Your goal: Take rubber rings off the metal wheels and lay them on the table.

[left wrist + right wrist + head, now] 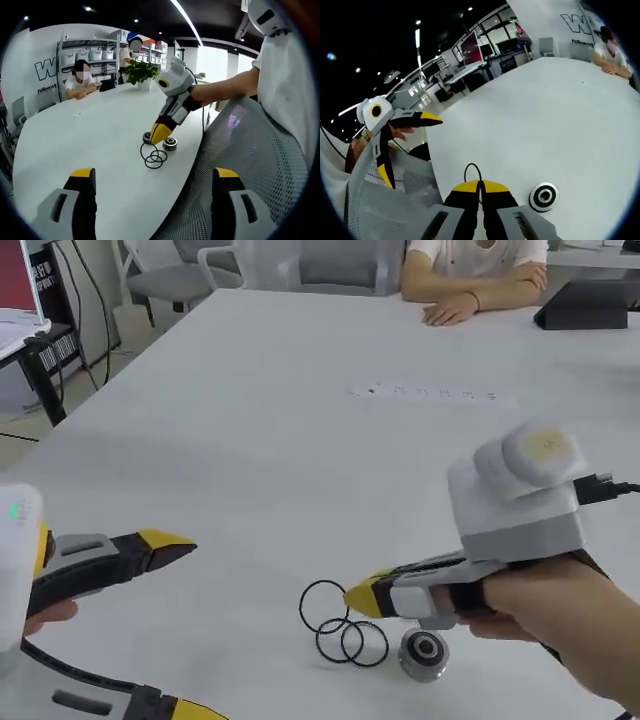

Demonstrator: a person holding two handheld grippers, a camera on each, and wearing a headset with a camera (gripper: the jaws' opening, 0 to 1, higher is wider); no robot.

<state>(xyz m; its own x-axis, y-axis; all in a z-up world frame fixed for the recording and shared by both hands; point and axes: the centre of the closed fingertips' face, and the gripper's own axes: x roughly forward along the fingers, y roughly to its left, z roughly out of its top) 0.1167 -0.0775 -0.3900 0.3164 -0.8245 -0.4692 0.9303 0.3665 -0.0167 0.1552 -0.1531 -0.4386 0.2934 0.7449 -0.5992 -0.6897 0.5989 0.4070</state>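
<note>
Rubber rings (340, 628): three thin black loops lie flat on the table near its front edge, overlapping in a small cluster.
Metal wheel (423, 653): silver with a dark hub, it sits flat on the table just to the right of the rings.
Second wheel (147, 137): the left gripper view shows it just beyond the rings, near the first wheel.
Right gripper (480, 185): the jaws are clenched together and the yellow tips are down low at the edge of one ring. From where I stand I cannot tell whether that ring is nipped between them.
Left gripper (155, 175): released, with the jaws spread wide, it is held off to the left, well apart from the rings and wheels.
Table (300, 440): a broad, plain white top.
Person (470, 280): seated at the far side of the table, with forearms resting on the top.
</note>
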